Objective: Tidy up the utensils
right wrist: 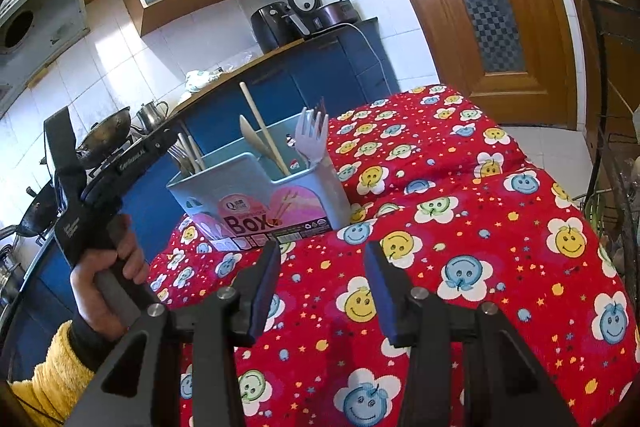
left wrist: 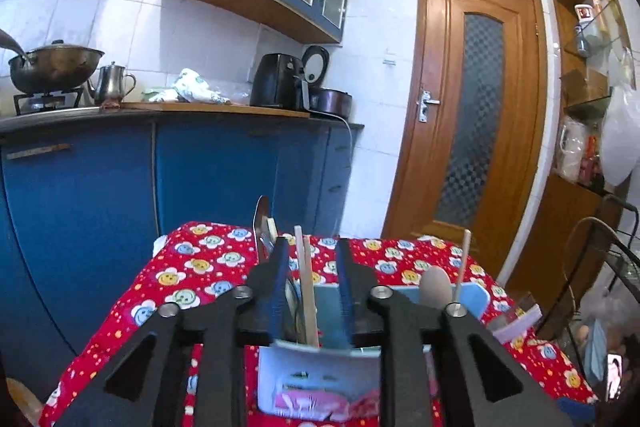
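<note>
The table [right wrist: 460, 195], under a red cloth printed with smiling flowers, carries everything here. On it stands the pale blue utensil box [right wrist: 256, 203], a divided holder, so each kind of utensil can stand upright in its own compartment. In the right wrist view, the near-left compartment holds metal cutlery and wooden sticks, the middle one a wooden spatula [right wrist: 250, 137] and a long wooden stick leaning against the divider, and the white plastic fork [right wrist: 311, 135] stands at the right end, tines up.

The left tongs [left wrist: 312, 267] reach in over the box's near-left compartment, and a pair of chopsticks [left wrist: 305, 275] stands between the pads. The pads sit a little apart and do not seem to press on the sticks, which suggests a release so the pair drops among the like utensils.

The right tongs [right wrist: 322, 259] hover low over bare cloth in front of the box, about half open and holding nothing, likely kept clear of the left hand [right wrist: 106, 283].
</note>
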Tool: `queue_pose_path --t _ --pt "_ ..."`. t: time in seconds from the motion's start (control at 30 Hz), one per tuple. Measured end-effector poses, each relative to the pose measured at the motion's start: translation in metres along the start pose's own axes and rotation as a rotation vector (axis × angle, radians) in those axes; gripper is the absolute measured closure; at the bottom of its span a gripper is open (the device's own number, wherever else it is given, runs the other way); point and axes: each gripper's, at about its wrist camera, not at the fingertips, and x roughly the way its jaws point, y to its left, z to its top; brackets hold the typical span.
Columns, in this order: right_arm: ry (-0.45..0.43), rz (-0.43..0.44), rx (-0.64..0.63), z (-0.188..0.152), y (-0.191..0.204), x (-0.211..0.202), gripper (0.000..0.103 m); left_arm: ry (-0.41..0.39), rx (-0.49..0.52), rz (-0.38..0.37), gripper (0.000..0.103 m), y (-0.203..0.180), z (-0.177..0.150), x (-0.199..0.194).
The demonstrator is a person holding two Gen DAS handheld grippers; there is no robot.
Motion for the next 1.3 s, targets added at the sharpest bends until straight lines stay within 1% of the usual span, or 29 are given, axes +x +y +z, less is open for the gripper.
queue_pose_path --t 0.1,0.17,0.37,0.5,0.6,0.67,0.73,0.8,0.9,0.97,1.1,1.13,1.27,1.3 --pt "-0.007 0.003 -0.01 -0.001 0.005 -0.005 0.055 0.02 -0.007 -0.01 0.069 0.003 0.0 -0.012" --pt "-0.012 0.007 -0.015 -0.001 0.008 -0.008 0.055 0.042 -0.009 -0.01 0.068 0.005 0.0 -0.019" --pt "-0.028 0.022 -0.034 -0.002 0.019 -0.018 0.054 0.107 -0.026 -0.028 0.067 0.013 -0.001 -0.042" --pt "-0.033 0.027 -0.05 -0.004 0.028 -0.025 0.051 0.144 -0.002 -0.022 0.067 0.014 -0.004 -0.061" --pt "-0.036 0.029 -0.066 -0.005 0.033 -0.03 0.044 0.171 0.018 -0.018 0.067 0.013 -0.009 -0.075" --pt "-0.038 0.027 -0.076 -0.007 0.036 -0.033 0.042 0.19 0.028 -0.014 0.067 0.012 -0.015 -0.084" --pt "-0.037 0.023 -0.088 -0.009 0.04 -0.036 0.039 0.209 0.032 -0.009 0.063 0.013 -0.021 -0.092" --pt "-0.036 0.022 -0.099 -0.012 0.042 -0.038 0.038 0.225 0.023 -0.006 0.053 0.015 -0.029 -0.1" --pt "-0.036 0.015 -0.121 -0.016 0.046 -0.041 0.034 0.241 0.011 0.002 0.044 0.018 -0.038 -0.106" --pt "-0.039 0.005 -0.136 -0.02 0.049 -0.041 0.03 0.252 0.002 0.014 0.042 0.021 -0.047 -0.11" --pt "-0.037 -0.019 -0.149 -0.026 0.049 -0.038 0.024 0.278 -0.009 0.021 0.04 0.024 -0.06 -0.111" --pt "-0.036 -0.029 -0.147 -0.028 0.048 -0.036 0.02 0.283 -0.005 0.03 0.04 0.024 -0.064 -0.111" --pt "-0.04 -0.046 -0.141 -0.032 0.044 -0.031 0.012 0.288 0.023 0.057 0.036 0.02 -0.078 -0.111" --pt "-0.044 -0.048 -0.14 -0.033 0.042 -0.03 0.009 0.288 0.028 0.059 0.036 0.02 -0.08 -0.111"
